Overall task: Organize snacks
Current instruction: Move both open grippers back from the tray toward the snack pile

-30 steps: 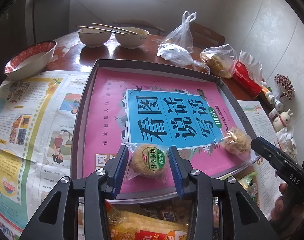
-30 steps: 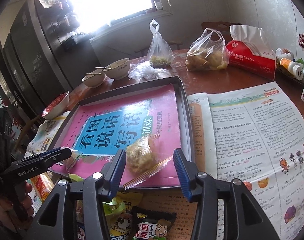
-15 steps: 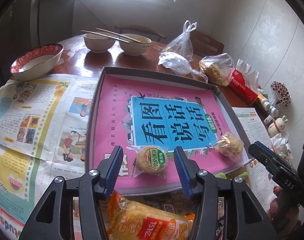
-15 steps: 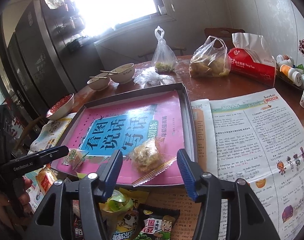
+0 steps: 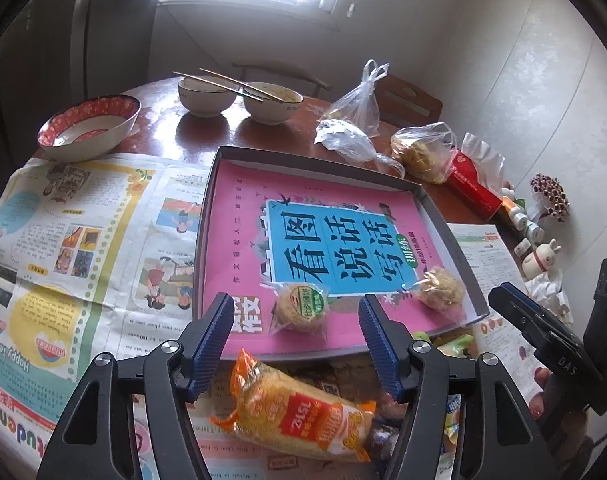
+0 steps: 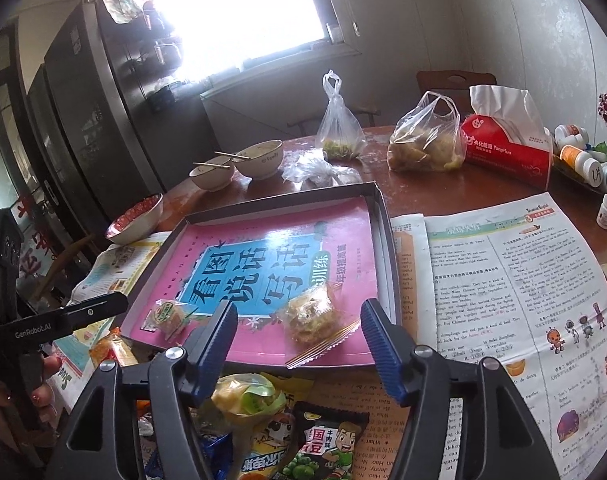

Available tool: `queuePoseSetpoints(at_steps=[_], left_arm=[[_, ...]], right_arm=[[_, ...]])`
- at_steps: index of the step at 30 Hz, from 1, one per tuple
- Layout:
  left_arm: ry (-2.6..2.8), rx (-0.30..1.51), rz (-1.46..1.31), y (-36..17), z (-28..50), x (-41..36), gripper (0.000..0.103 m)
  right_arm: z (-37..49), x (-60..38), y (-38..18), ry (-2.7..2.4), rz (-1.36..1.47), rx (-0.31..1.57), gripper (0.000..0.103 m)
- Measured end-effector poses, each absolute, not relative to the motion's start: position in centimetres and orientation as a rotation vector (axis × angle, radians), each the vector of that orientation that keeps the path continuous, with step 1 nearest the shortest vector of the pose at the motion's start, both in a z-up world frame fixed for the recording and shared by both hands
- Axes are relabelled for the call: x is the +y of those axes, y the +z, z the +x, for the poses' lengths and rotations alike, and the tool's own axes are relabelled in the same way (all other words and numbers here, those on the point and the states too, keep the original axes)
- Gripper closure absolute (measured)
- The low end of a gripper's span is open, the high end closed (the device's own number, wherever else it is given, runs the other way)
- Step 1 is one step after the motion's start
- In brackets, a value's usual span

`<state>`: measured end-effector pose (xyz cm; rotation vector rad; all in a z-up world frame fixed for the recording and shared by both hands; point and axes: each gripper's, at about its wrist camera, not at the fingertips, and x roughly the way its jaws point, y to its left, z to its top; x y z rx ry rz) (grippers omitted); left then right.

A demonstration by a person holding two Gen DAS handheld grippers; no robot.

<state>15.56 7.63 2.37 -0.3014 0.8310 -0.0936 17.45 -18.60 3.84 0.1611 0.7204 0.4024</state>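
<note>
Snacks sit in two places: two wrapped ones inside the shallow grey tray (image 5: 455, 240) on its pink book cover, the rest heaped on the newspaper just off the tray's near edge. A round cake with a green label (image 5: 301, 309) lies near the middle of that near edge; a clear-wrapped crumbly cake (image 6: 309, 314) lies by the near right corner, its crimped wrapper end reaching the rim. The left gripper (image 5: 293, 334) hangs above the near rim, its blue jaws apart and just been widening, the green-label cake seen between them but untouched by the pads. The right gripper (image 6: 299, 334) is likewise spread, jaws just been opening, the crumbly cake lying free between them. Below the left gripper lies an orange and yellow packet (image 5: 299, 408); below the right one, a black pea packet (image 6: 327, 444) among other bags. Bowls with chopsticks (image 5: 239, 98) stand toward the tabletop's far edge
</note>
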Motion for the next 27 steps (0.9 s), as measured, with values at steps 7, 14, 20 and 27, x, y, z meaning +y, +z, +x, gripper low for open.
queuePoseSetpoints(at_steps=[7,14,20,27], left_arm=[[-0.088,0.815,-0.293,3.1,14.1,7.8,0.035],[-0.076,0.820,-0.298,3.4,13.0,7.9,0.035],[-0.094,0.835,-0.321,3.5,12.4,7.7,0.034],[-0.074,0.822,-0.311,3.9,11.7,7.5,0.028]], right_arm=[[16.7,-18.2,4.6,0.426,0.158,0.704,0.037],[15.9,-17.9,5.4,0.443,0.152,0.682,0.035],[15.1,-17.9,6.1,0.452,0.148,0.664,0.034],[14.1,-17.4,6.8,0.470,0.135,0.645,0.031]])
